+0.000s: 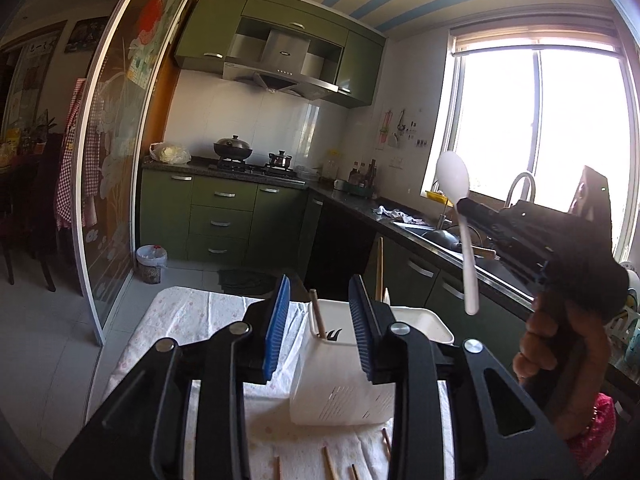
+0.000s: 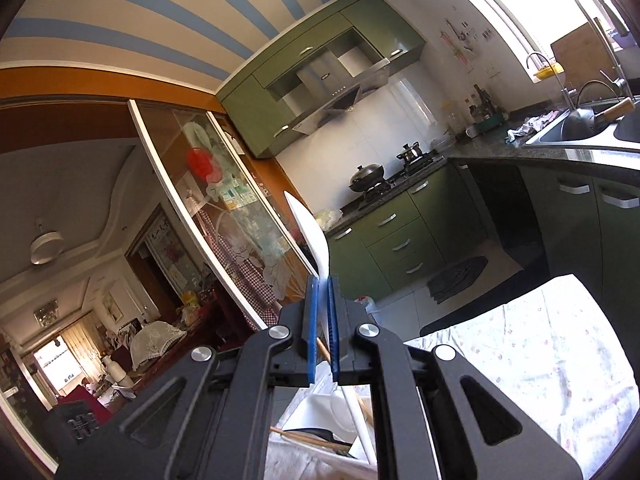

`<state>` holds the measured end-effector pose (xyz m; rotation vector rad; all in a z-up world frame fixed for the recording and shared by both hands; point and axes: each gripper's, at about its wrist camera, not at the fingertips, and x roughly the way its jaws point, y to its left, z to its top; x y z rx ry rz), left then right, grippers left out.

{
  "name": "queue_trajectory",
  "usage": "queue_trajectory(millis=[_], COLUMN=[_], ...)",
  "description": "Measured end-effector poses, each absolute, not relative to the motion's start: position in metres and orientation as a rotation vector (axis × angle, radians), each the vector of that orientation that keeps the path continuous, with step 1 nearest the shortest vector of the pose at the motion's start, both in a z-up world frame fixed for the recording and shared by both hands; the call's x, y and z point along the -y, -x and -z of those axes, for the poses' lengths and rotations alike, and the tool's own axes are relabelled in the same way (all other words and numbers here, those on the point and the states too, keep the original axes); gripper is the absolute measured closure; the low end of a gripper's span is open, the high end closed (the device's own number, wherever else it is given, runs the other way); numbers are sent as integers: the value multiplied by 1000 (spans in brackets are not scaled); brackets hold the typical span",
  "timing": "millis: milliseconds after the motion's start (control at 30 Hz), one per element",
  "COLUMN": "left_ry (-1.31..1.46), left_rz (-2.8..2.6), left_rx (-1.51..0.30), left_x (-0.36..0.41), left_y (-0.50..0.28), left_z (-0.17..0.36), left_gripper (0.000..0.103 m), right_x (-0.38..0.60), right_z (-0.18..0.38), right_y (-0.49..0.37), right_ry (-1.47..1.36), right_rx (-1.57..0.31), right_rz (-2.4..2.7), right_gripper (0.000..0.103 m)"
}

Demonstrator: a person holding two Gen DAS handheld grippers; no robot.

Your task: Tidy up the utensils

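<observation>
Pinching smooth white plastic spoon (image 2: 314,236)

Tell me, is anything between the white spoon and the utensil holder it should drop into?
Nothing visible blocks it. The right tool holds the white spoon in open air above the white holder; the open left tool straddles the holder.

Left wrist view: low over cloth-covered table (image 1: 188,312), level, facing green cabinet run with stove (image 1: 256,168); white slotted plastic utensil caddy (image 1: 344,396) close below.
Right wrist view: raised above table, rolled sideways, facing same stove corner.
Shared: stove (image 2: 384,184), steel sink (image 2: 580,132), table (image 2: 540,340), caddy (image 2: 320,412).
</observation>
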<state>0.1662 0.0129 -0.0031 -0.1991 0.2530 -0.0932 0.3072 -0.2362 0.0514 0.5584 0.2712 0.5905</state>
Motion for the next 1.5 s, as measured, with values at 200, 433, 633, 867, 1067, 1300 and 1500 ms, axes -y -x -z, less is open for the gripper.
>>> queue_trajectory(millis=[200, 433, 633, 867, 1067, 1300, 1500], left_ry=[208, 210, 200, 172, 147, 120, 119], left_rz=[71, 74, 92, 98, 98, 87, 76], left_rx=[-261, -283, -322, -357, -406, -486, -729], left_x=[-31, -33, -24, -16, -11, -11, -17], left_y=[-151, -154, -161, -158, -150, -144, -156], left_z=[4, 10, 17, 18, 22, 29, 57], left_gripper=[72, 72, 72, 72, 71, 68, 68], right_x=[212, 213, 230, 240, 235, 238, 258], right_z=[-17, 11, 18, 27, 36, 31, 30], right_y=[-343, -340, -315, -295, -283, -249, -193], right_ry=[-552, -563, -549, -526, -475, -417, -416], right_rx=[-341, -378, -378, -431, -474, -427, -412], right_rz=[-557, -534, -528, -507, -513, -484, -479], right_gripper=[97, 97, 97, 97, 92, 52, 52])
